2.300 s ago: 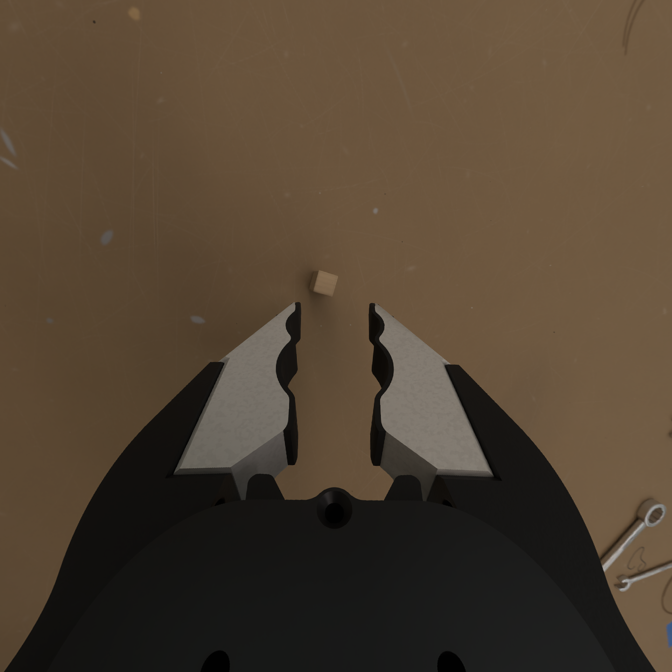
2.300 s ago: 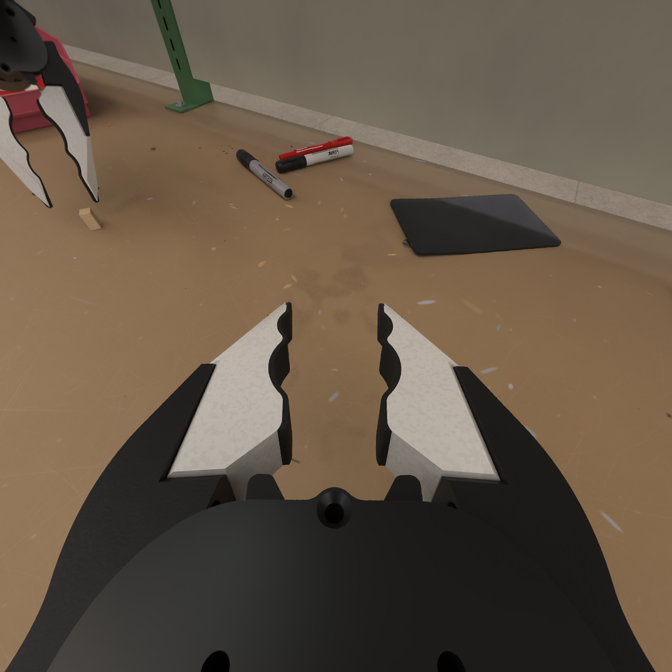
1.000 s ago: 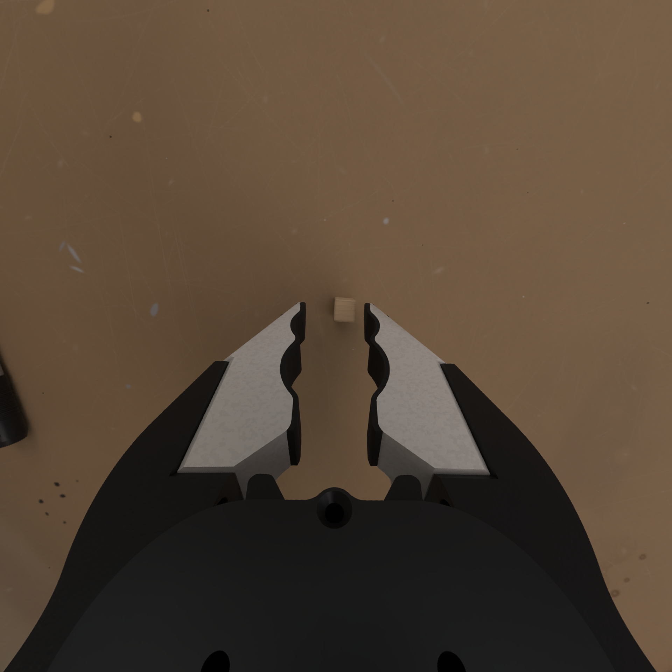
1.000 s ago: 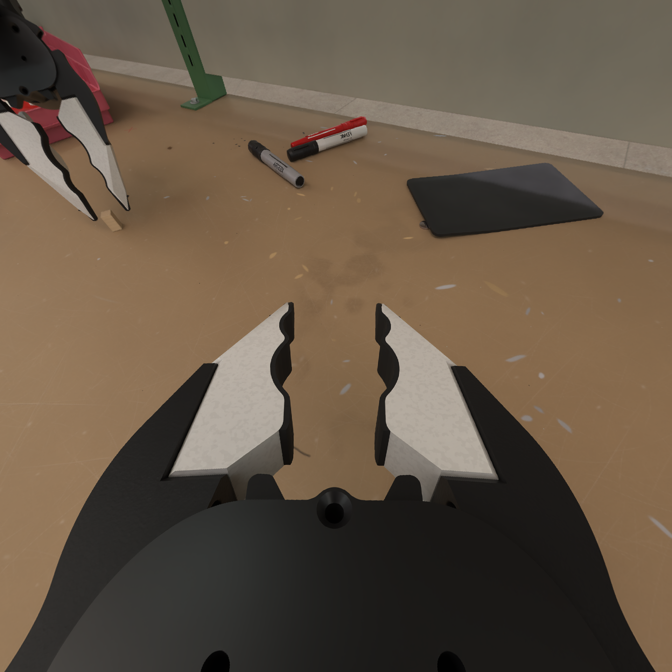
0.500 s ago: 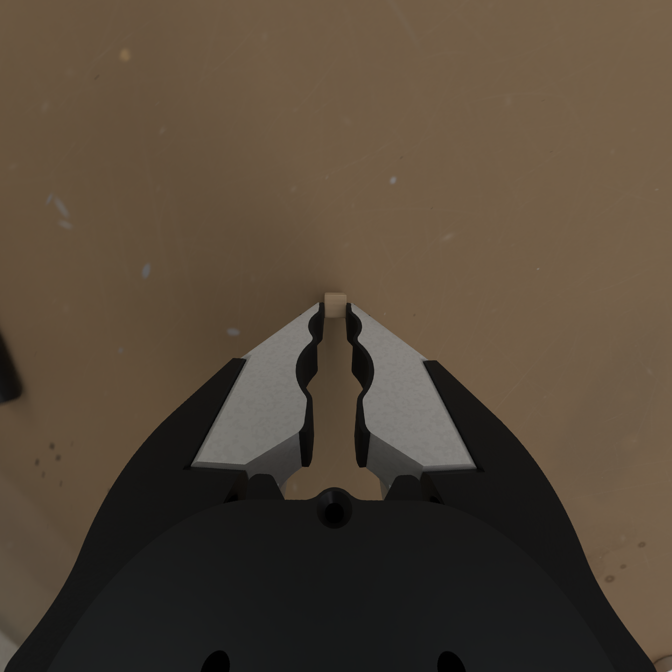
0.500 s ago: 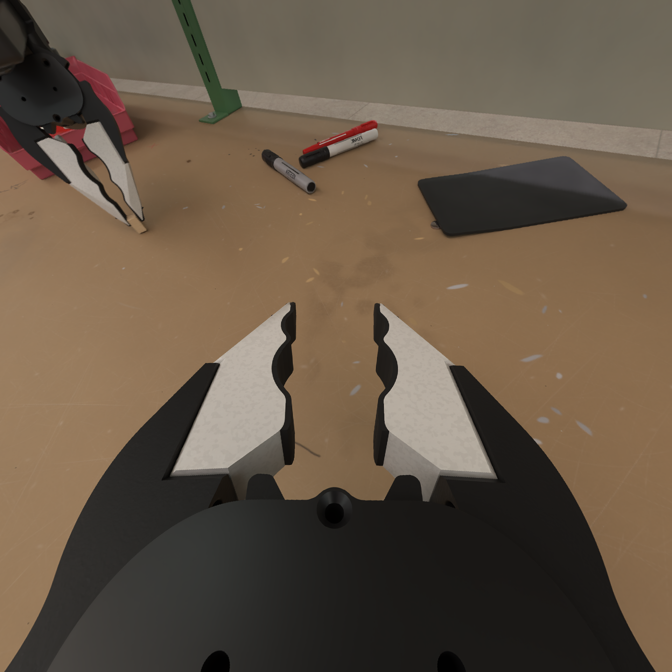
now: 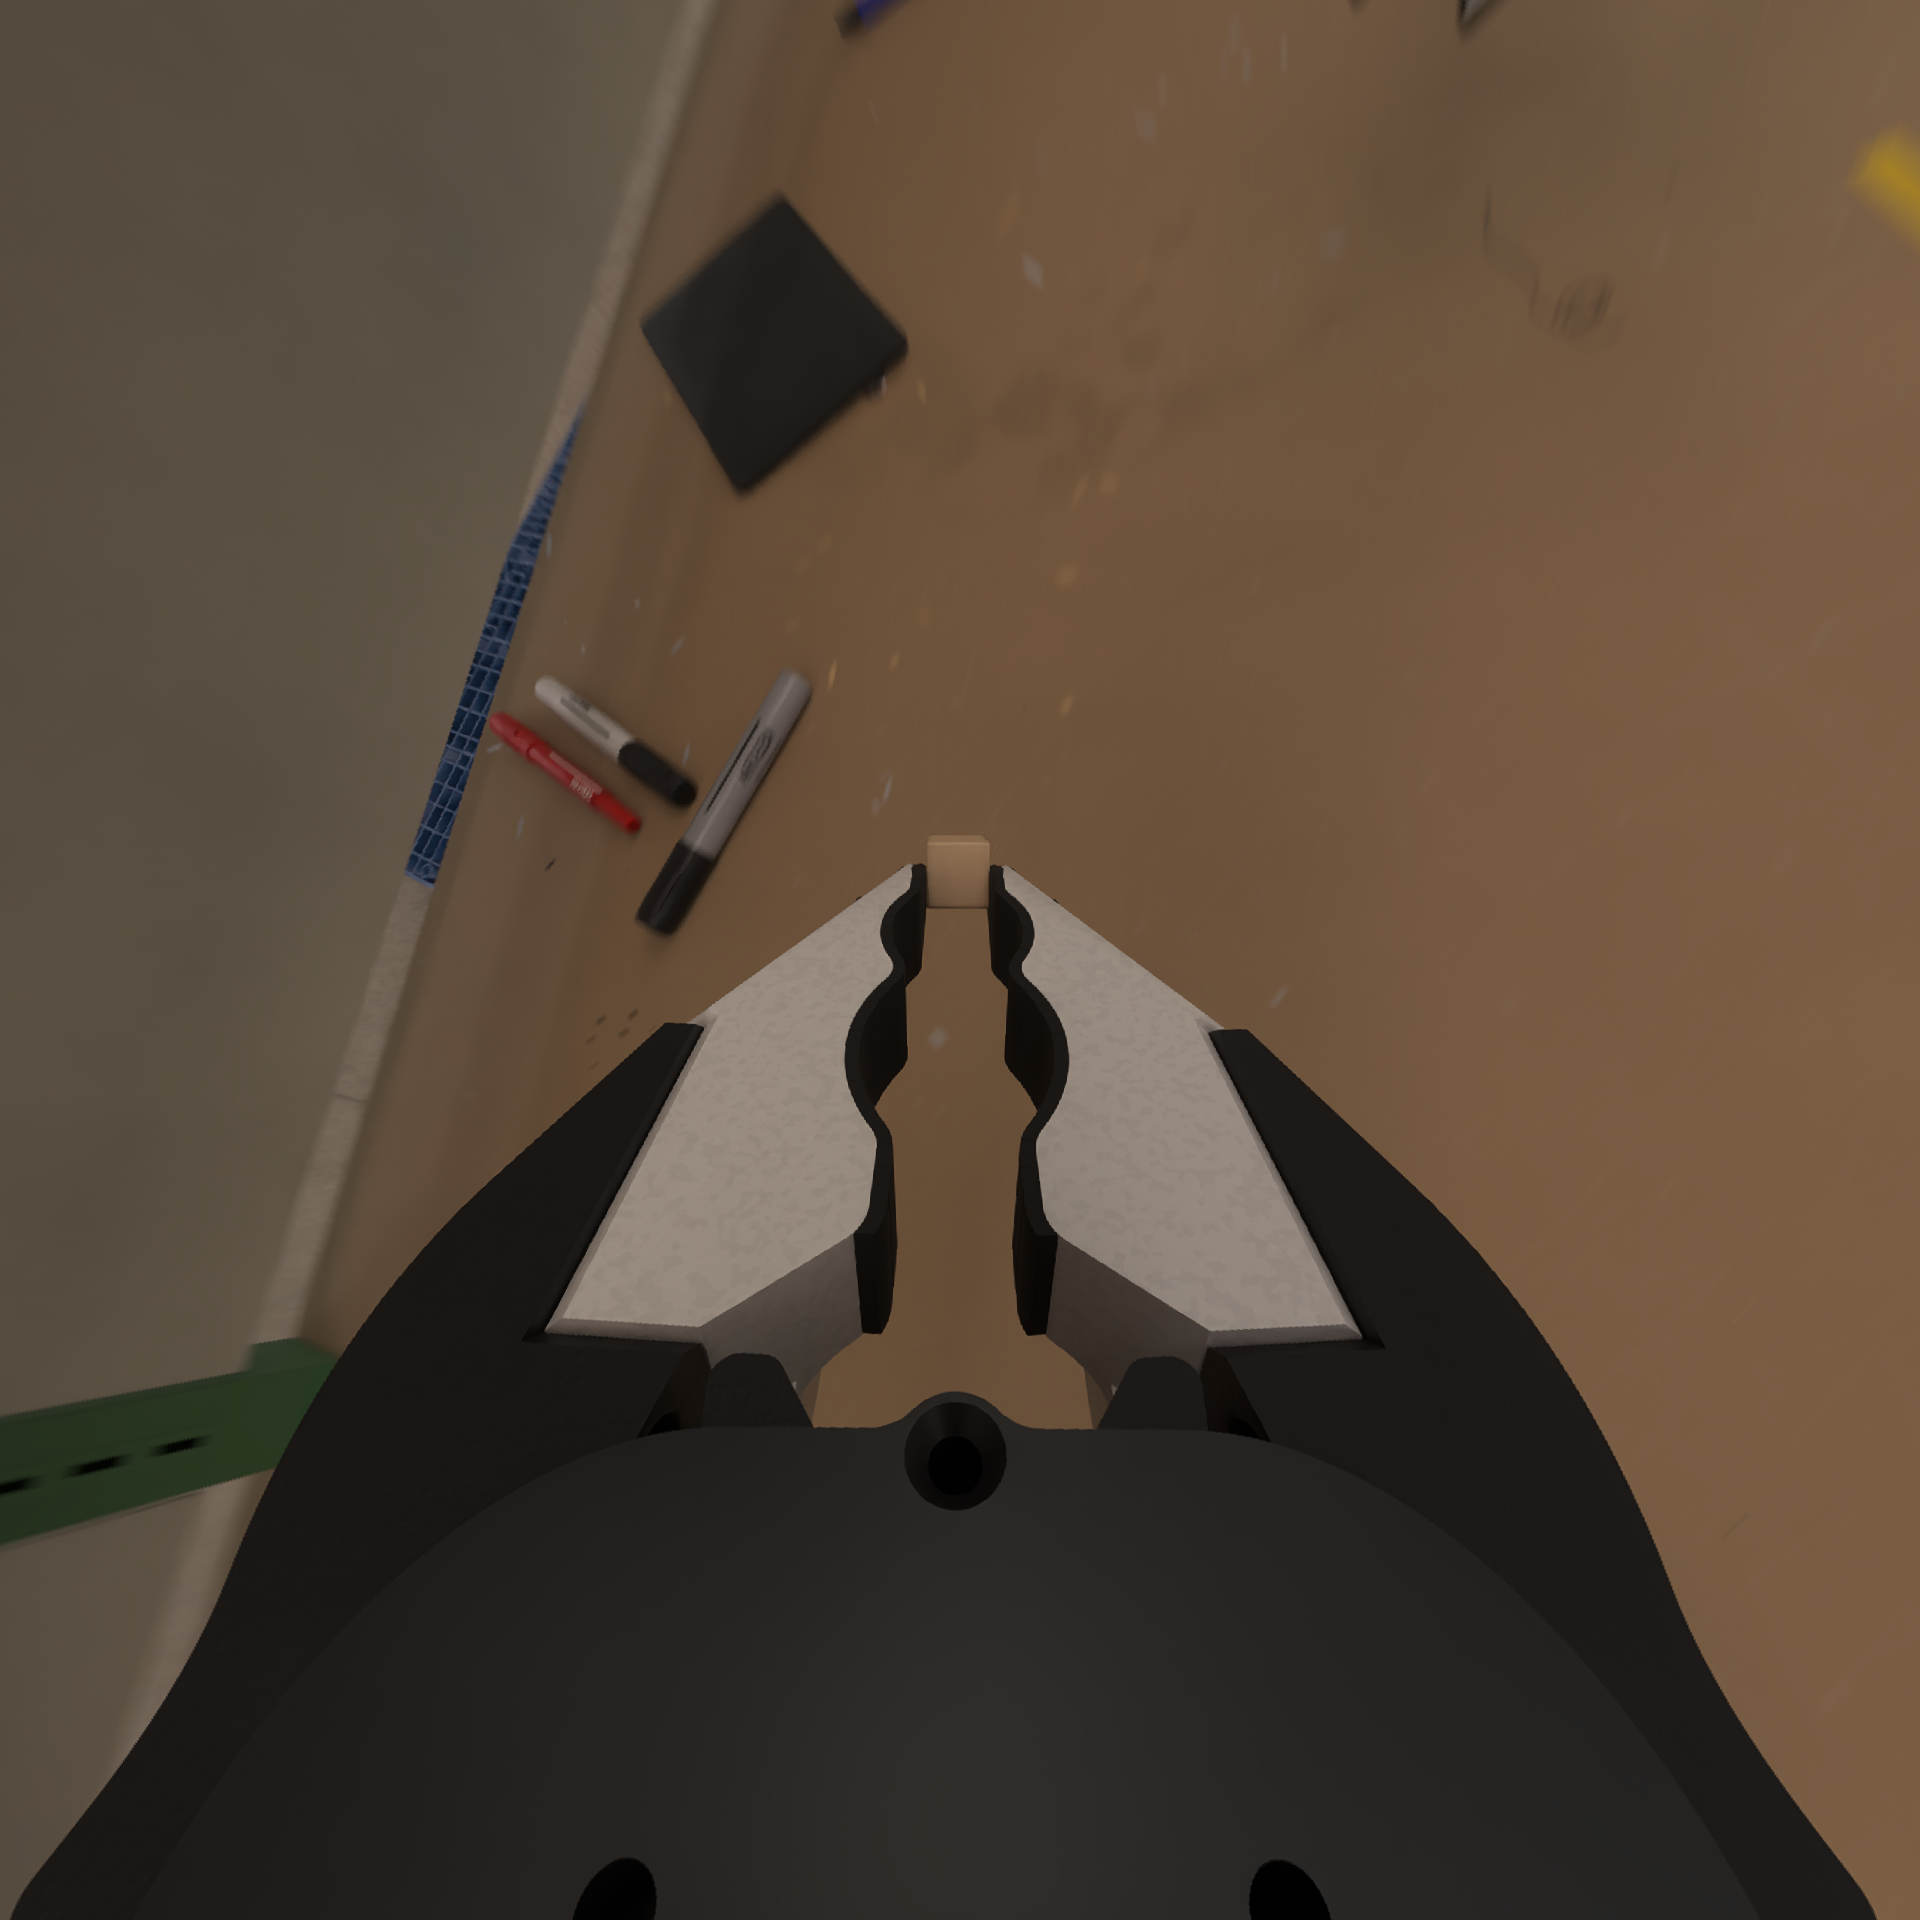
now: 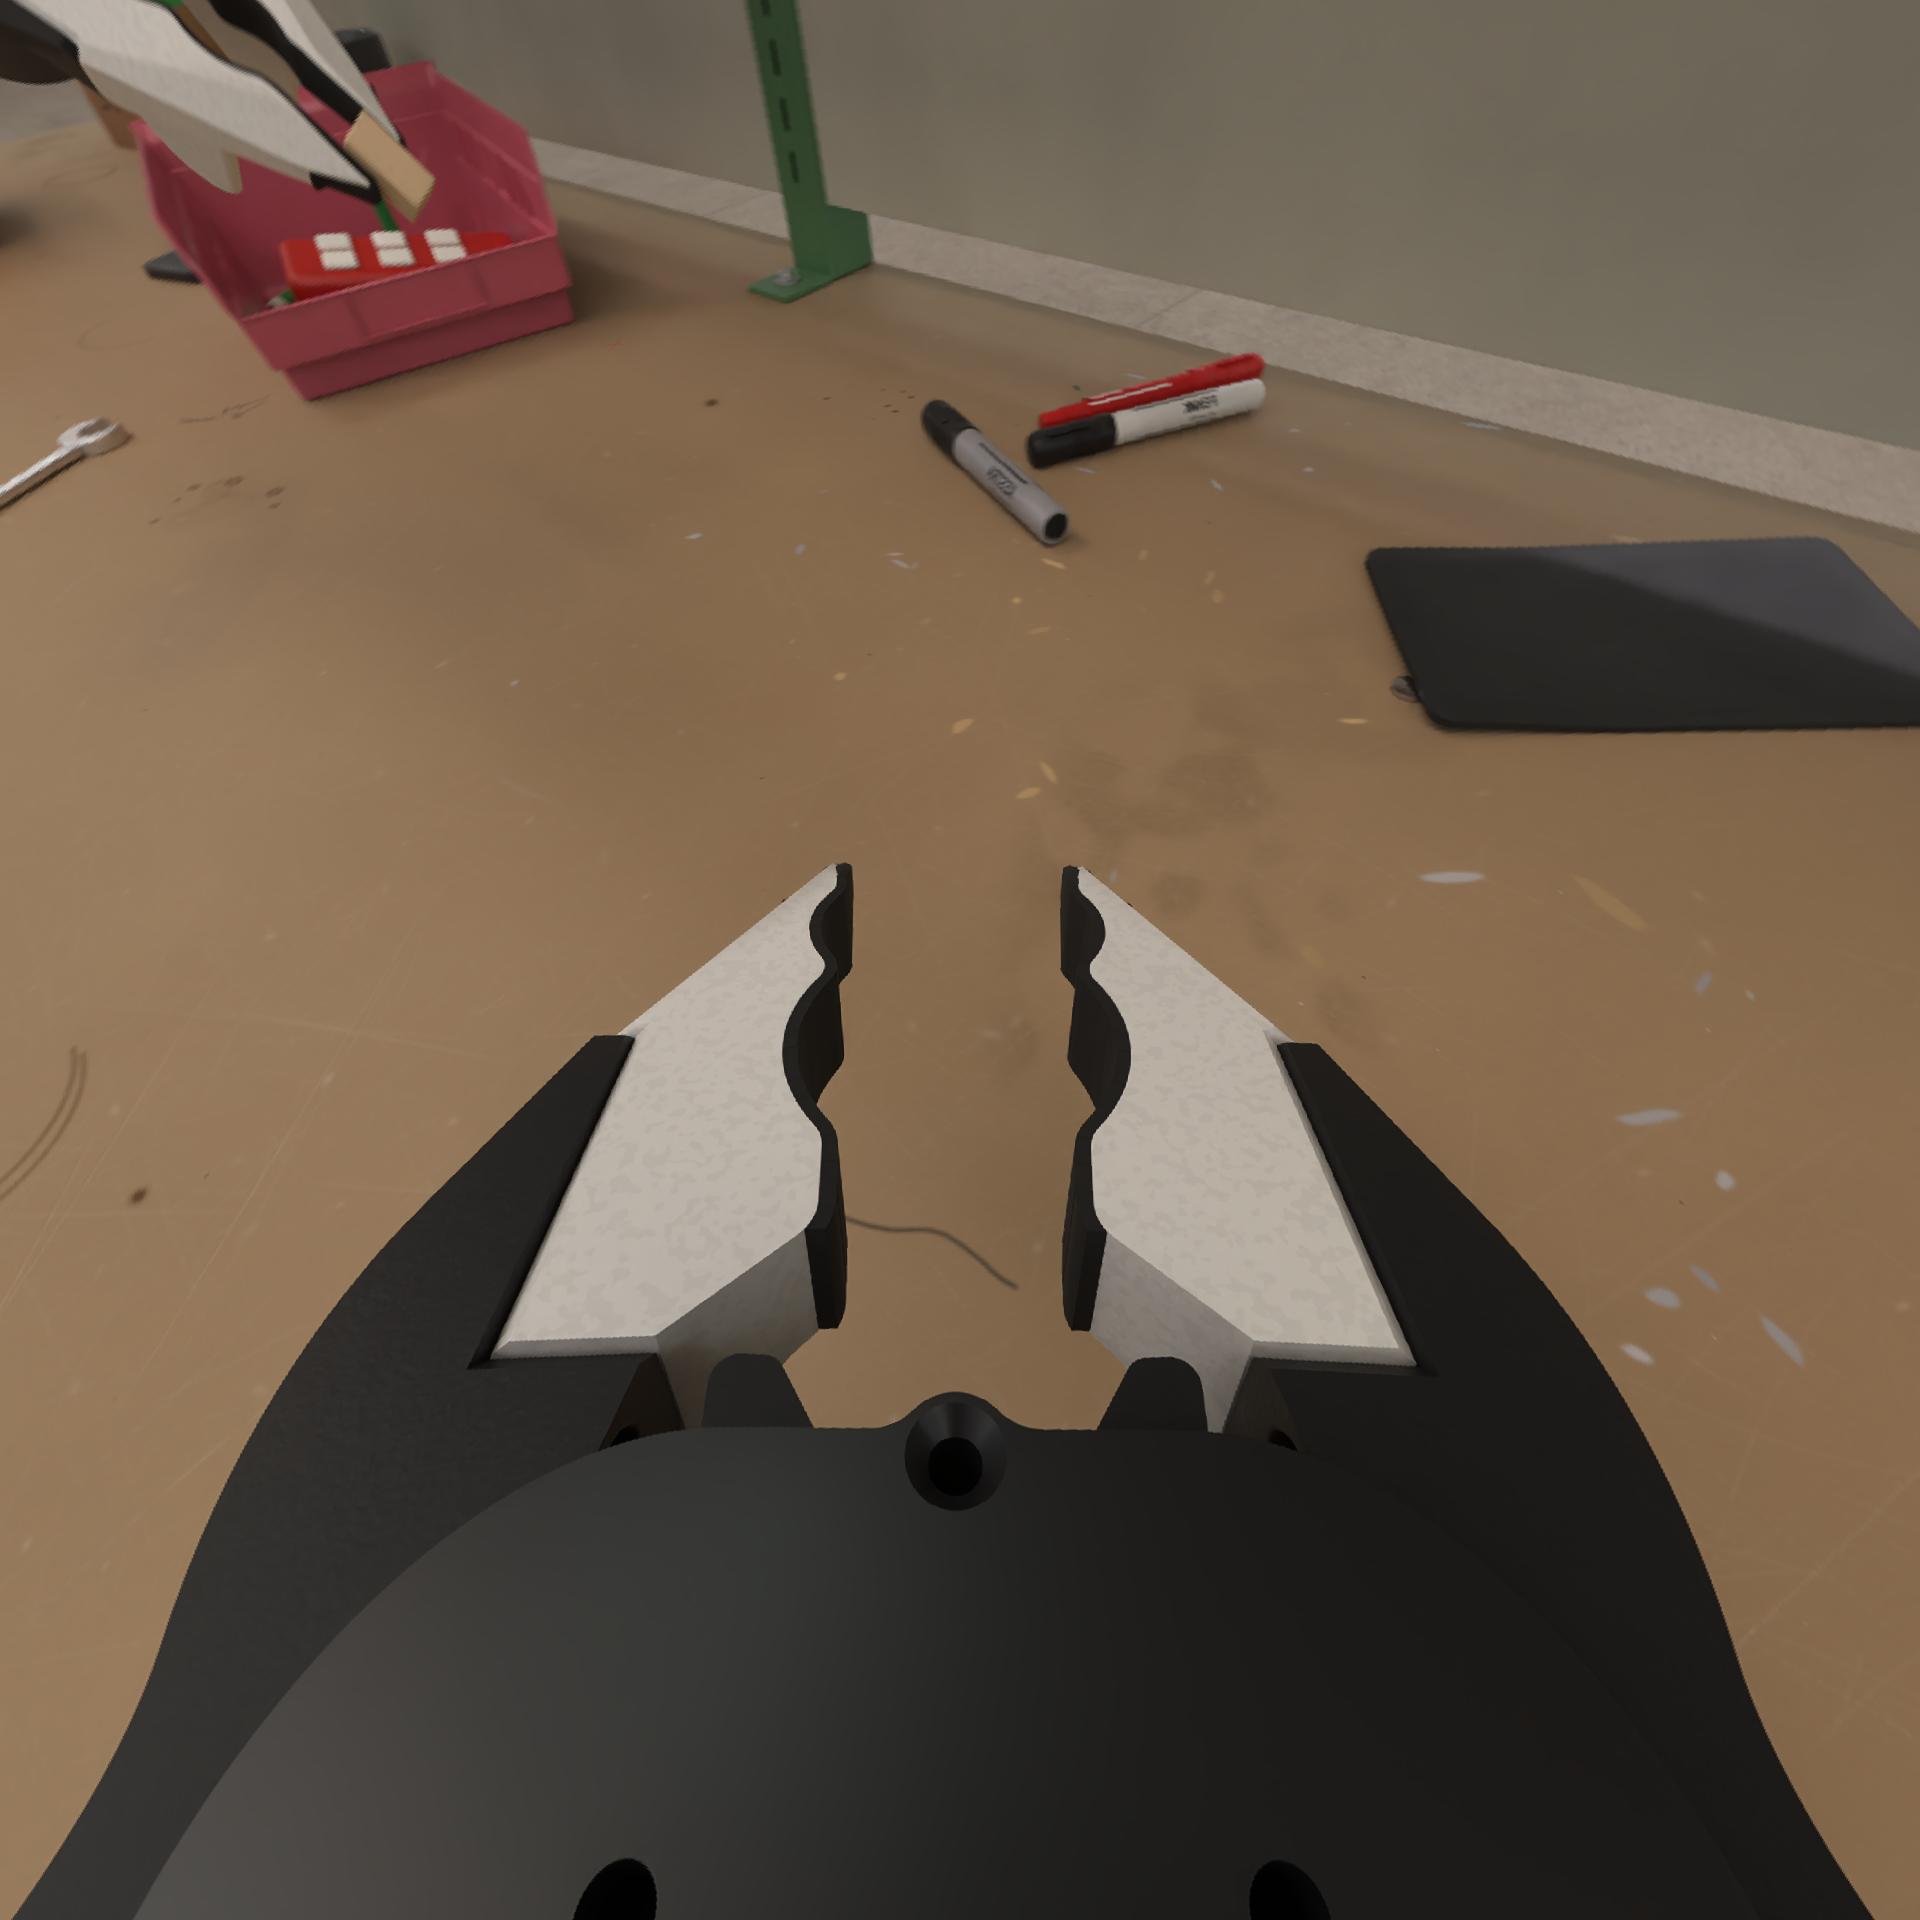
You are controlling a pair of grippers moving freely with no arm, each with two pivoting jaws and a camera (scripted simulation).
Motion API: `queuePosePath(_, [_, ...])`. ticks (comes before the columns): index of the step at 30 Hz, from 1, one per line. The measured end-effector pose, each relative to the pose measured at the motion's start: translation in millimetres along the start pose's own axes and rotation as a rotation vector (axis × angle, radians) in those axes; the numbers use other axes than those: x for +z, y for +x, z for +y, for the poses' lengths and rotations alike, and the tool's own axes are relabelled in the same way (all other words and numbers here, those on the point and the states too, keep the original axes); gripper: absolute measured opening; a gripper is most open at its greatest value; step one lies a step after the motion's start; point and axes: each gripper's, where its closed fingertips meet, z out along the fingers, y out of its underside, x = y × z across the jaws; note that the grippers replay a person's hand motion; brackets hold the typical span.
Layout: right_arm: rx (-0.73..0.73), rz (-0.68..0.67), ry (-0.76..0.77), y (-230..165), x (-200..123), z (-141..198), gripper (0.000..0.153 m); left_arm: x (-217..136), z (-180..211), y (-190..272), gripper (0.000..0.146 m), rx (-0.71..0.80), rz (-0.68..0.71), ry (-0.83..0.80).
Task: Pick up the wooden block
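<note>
The small pale wooden block (image 7: 957,871) is pinched between the tips of my left gripper (image 7: 957,883), which is shut on it and holds it in the air above the brown table. The block sticks out a little past the fingertips. In the right wrist view the left gripper (image 8: 358,156) shows at the top left, raised and tilted, with the block (image 8: 393,164) in its tips in front of a pink bin. My right gripper (image 8: 956,883) is open and empty, low over the table.
A pink bin (image 8: 416,301) with a red part inside stands at the back left. A green post (image 8: 805,156), three markers (image 8: 997,473) (image 8: 1148,416) and a black pad (image 8: 1652,634) lie near the back wall. A wrench (image 8: 62,452) lies at the left.
My left gripper closed on the block, then lifted and tilted with it, so its view now takes in the wall, markers and pad. The right gripper stayed open and shifted slightly.
</note>
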Motion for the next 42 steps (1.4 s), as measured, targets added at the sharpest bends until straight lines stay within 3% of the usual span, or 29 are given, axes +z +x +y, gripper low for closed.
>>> queuePosePath(5, [-0.098,-0.049,0.018,-25,-4,2,0.038,13,-59,62,0.011,-0.185,-0.075,0.107])
queuePosePath(8, [-0.134,-0.086,0.035,-37,-7,4,0.038,28,-81,91,0.011,-0.13,-0.206,0.054])
queuePosePath(11, [-0.153,-0.097,0.021,-38,-9,9,0.037,50,-101,122,0.011,-0.132,-0.236,0.037])
queuePosePath(15, [-0.169,-0.058,-0.025,-26,-11,19,0.037,98,-110,161,0.011,-0.082,-0.054,-0.111])
queuePosePath(20, [-0.168,-0.006,-0.055,-9,-11,26,0.037,158,-91,185,0.011,-0.008,0.255,-0.384])
queuePosePath(24, [-0.203,0.04,-0.092,1,-10,32,0.037,186,-85,185,0.011,0.036,0.323,-0.45])
queuePosePath(37, [-0.201,0.008,-0.124,-5,-7,39,0.037,189,-60,185,0.011,0.114,0.336,-0.489])
queuePosePath(42, [-0.203,0.004,-0.138,-6,-6,41,0.037,162,-42,172,0.011,0.24,0.341,-0.646])
